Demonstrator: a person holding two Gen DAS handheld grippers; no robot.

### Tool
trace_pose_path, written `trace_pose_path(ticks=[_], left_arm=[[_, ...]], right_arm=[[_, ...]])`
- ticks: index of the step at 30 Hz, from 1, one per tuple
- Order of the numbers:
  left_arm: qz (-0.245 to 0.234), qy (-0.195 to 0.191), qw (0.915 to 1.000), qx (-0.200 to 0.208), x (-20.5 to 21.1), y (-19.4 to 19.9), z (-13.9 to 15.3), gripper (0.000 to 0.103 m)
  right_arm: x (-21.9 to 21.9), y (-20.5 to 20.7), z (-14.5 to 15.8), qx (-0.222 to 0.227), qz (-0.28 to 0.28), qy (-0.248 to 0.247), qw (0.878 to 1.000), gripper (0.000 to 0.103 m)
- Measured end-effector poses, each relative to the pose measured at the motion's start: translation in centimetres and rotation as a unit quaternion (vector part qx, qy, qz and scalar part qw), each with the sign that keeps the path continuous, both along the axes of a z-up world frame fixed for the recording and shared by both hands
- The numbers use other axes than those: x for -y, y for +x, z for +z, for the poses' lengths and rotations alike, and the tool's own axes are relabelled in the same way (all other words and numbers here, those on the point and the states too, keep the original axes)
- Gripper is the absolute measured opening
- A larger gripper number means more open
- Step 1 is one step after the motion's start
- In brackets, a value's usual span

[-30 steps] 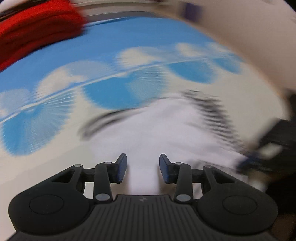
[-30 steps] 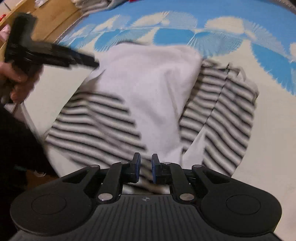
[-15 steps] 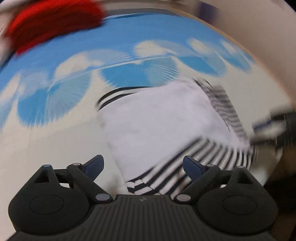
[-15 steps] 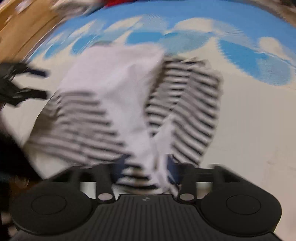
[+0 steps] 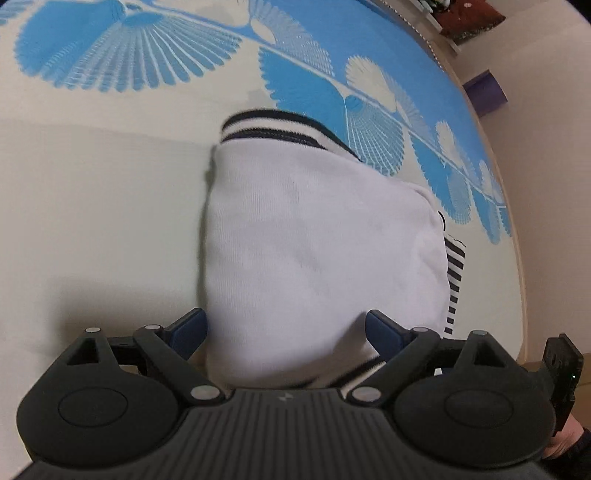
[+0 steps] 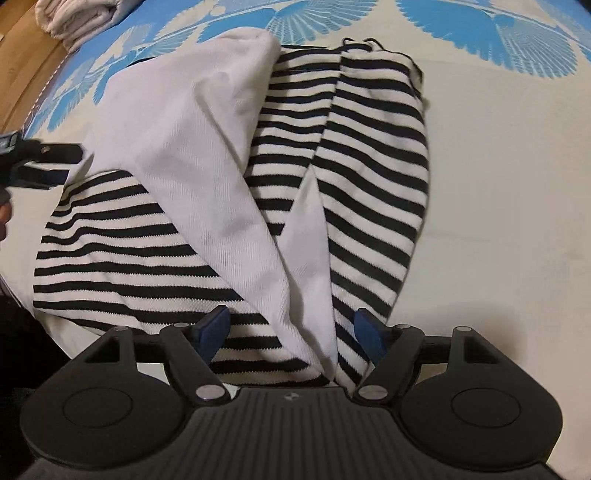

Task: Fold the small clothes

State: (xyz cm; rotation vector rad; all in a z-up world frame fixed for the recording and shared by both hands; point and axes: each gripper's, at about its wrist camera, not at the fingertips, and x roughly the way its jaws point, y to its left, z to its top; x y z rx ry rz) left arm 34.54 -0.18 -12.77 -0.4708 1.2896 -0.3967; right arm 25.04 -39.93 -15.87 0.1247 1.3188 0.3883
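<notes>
- A small garment (image 6: pixel 236 177), black-and-white striped with plain white panels, lies partly folded on a cream bedsheet (image 6: pixel 498 184) printed with blue fan shapes.
- In the right wrist view a white flap crosses the middle of the garment, with striped cloth showing on both sides of it and a narrow white wedge between two striped parts.
- The right gripper (image 6: pixel 291 332) hangs over the near edge of the garment. Its jaws have just been opening and now stand wide apart, with striped and white cloth lying loose between them and pressed by neither pad.
- The left gripper (image 5: pixel 286 332) is over the white part of the same garment (image 5: pixel 314 251), beside its striped ribbed hem. Its jaws too have just been opening and are released, spread wide, with the white cloth between them but not pinched.
- A stack of folded pale cloth (image 6: pixel 77 18) sits at the far left corner of the bed, well apart from the garment.
</notes>
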Motion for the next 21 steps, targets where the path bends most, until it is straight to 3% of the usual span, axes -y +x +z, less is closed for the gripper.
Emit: trace_pose_path(ticks=[5, 8, 10, 12, 15, 18, 20, 21], left_arm=[[-0.012, -0.022, 0.9997, -0.003, 0.2, 1.4, -1.9, 0.091], [-0.02, -0.02, 0.9996, 0.005, 0.1, 2.0, -2.1, 0.073], [-0.025, -0.023, 0.9993, 0.018, -0.3, 2.4, -1.9, 0.055], [-0.027, -0.032, 0.9988, 0.025, -0.9, 2.7, -1.5, 0.05], [-0.021, -0.03, 0.9982, 0.048, -2.1, 3.3, -0.6, 0.049], [0.026, -0.041, 0.9977, 0.048, -4.7, 4.1, 0.0, 0.05], [0.051, -0.028, 0.9972, 0.047, -6.3, 4.5, 0.4, 0.054], [0.062, -0.013, 0.9969, 0.048, -6.9, 4.5, 0.6, 0.062]], right_arm=[[0.0, 1.0, -0.1, -0.001, -0.011, 0.03, 0.999, 0.073], [-0.3, 1.4, 0.0, 0.007, -0.011, 0.039, 0.999, 0.051], [-0.5, 1.7, 0.0, 0.008, -0.01, 0.052, 0.999, 0.031], [-0.9, 2.3, 0.0, 0.013, -0.004, 0.059, 0.998, 0.024], [-2.0, 3.3, -0.1, 0.023, -0.001, 0.061, 0.998, 0.016], [-3.2, 4.9, 0.4, 0.042, -0.008, 0.067, 0.997, 0.015], [-4.4, 6.0, 0.9, 0.062, -0.016, 0.074, 0.995, 0.014], [-5.0, 6.5, 1.2, 0.07, -0.024, 0.08, 0.994, 0.015]])
